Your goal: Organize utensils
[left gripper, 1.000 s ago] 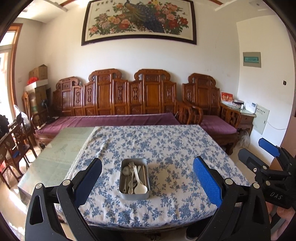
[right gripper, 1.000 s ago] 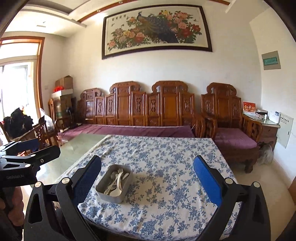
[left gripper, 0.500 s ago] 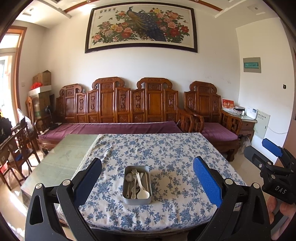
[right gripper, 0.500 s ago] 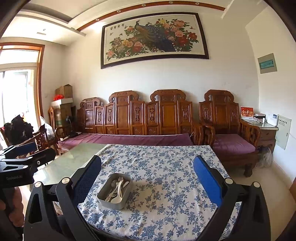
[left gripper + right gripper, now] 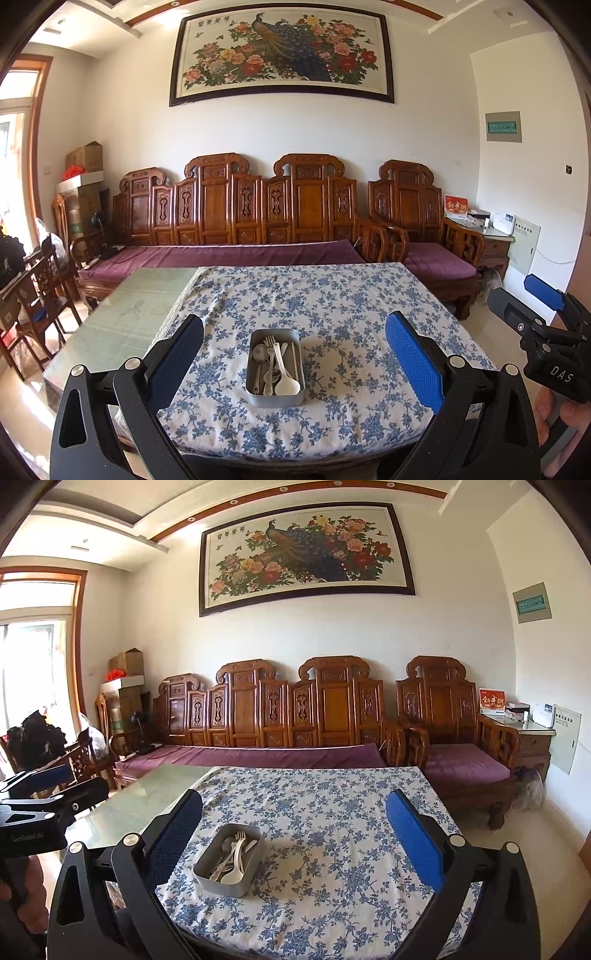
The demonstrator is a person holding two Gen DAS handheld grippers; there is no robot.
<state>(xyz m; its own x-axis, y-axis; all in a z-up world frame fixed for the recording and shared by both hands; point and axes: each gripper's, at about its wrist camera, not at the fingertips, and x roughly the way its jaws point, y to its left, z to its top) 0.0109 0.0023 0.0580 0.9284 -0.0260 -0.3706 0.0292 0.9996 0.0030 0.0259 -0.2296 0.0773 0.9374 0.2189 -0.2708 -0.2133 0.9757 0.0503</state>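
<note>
A grey metal tin (image 5: 275,397) sits near the front of the table on the blue floral tablecloth (image 5: 332,306). It holds a white spoon (image 5: 285,382), a metal fork, metal spoons and chopsticks. The tin also shows in the right wrist view (image 5: 221,880), left of centre. My left gripper (image 5: 293,360) is open and empty, held back from the table's front edge, with the tin between its fingers in view. My right gripper (image 5: 293,840) is open and empty, to the right of the left one; it shows in the left wrist view (image 5: 532,314).
The left part of the table is bare glass (image 5: 122,321). A carved wooden sofa (image 5: 258,221) with purple cushions stands behind the table, and an armchair (image 5: 424,240) at the right. Wooden chairs (image 5: 33,295) stand at the left. A side table (image 5: 487,240) is in the corner.
Both grippers have tilted upward and drawn slightly back, so the table and tin sit lower in view. Both stay open and empty. The tin has not moved.
</note>
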